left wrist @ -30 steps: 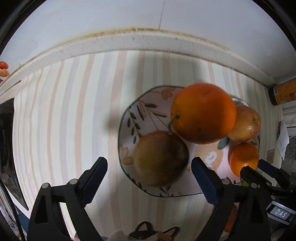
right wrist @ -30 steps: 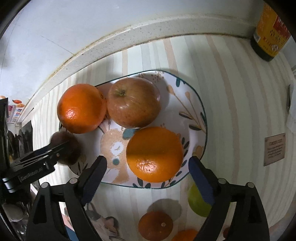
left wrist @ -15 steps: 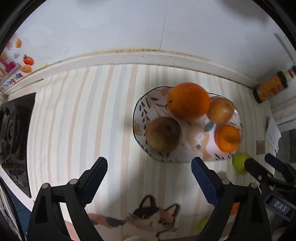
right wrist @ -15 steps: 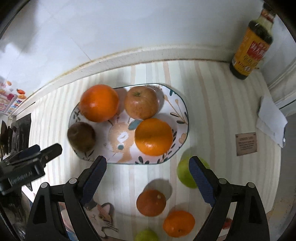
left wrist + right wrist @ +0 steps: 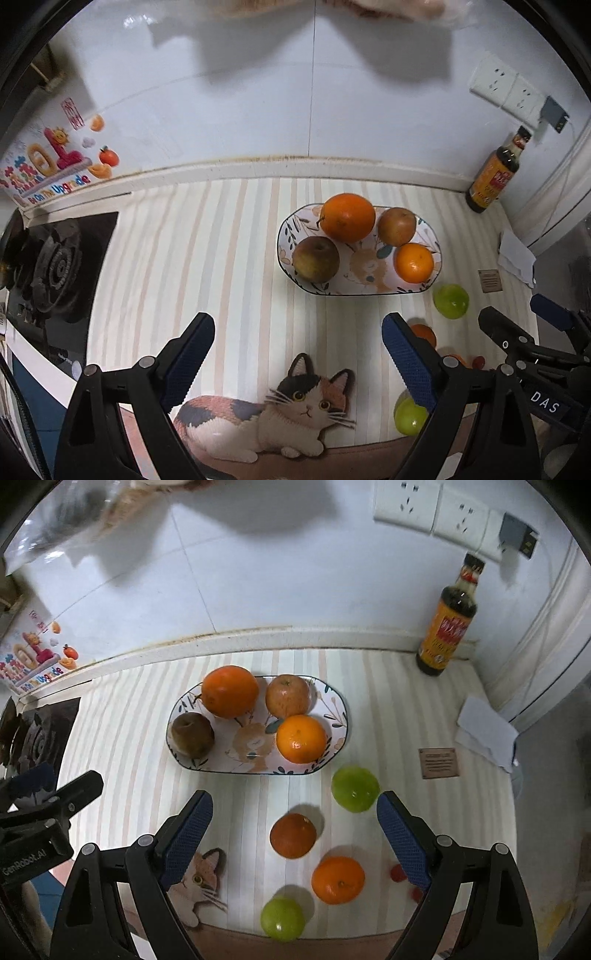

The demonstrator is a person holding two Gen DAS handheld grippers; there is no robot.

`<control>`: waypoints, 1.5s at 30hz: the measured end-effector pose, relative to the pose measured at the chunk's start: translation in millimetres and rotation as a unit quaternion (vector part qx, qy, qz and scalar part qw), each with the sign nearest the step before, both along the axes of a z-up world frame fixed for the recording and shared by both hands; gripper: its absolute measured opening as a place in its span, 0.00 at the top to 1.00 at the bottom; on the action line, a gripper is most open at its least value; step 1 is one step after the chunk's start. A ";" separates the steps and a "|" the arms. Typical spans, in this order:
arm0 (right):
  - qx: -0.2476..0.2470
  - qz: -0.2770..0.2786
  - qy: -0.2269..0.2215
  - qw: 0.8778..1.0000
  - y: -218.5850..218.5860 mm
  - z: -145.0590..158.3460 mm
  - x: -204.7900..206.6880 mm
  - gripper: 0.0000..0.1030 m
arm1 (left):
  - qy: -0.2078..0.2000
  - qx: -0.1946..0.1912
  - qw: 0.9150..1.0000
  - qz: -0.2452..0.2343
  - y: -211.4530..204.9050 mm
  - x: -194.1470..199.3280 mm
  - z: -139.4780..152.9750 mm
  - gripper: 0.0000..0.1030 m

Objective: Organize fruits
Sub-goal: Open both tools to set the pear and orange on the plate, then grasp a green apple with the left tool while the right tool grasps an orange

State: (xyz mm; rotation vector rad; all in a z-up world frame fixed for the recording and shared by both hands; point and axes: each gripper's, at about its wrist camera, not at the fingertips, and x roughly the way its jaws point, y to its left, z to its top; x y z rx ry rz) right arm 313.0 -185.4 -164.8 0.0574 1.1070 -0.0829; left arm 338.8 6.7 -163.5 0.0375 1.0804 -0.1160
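Hovering both tongs wide open and empty: left gripper [image 5: 298, 345], right gripper [image 5: 294, 821]. I am judging the plate [image 5: 338, 705] half loaded, ahead of both. The dark tangerine [image 5: 293, 835] is sitting between the right fingers, so lowering and closing there looks next. Small red fruits [image 5: 397, 872] are hiding partly behind the right finger; I cannot identify them.
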 end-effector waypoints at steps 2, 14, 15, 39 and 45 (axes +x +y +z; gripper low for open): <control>-0.001 0.000 -0.009 1.000 1.9 9.7 -11.7 0.10 | -0.008 0.000 1.000 -0.002 1.1 -10.0 7.6 0.10; -0.005 0.008 -0.064 0.998 18.4 65.9 -67.8 0.10 | -0.049 -0.022 0.999 -0.001 8.4 -57.0 43.1 0.10; -0.004 0.009 -0.068 0.998 19.9 69.1 -71.1 0.10 | -0.050 -0.021 0.999 -0.002 8.6 -59.0 44.1 0.10; 0.079 -0.071 -0.019 0.994 -52.9 16.8 -78.6 0.04 | 0.066 -0.009 0.996 -0.064 -47.2 -47.3 -33.8 0.00; 0.115 -0.114 0.028 0.986 -96.6 -40.3 -84.1 0.07 | 0.167 0.003 0.977 -0.129 -101.2 -54.7 -108.2 0.00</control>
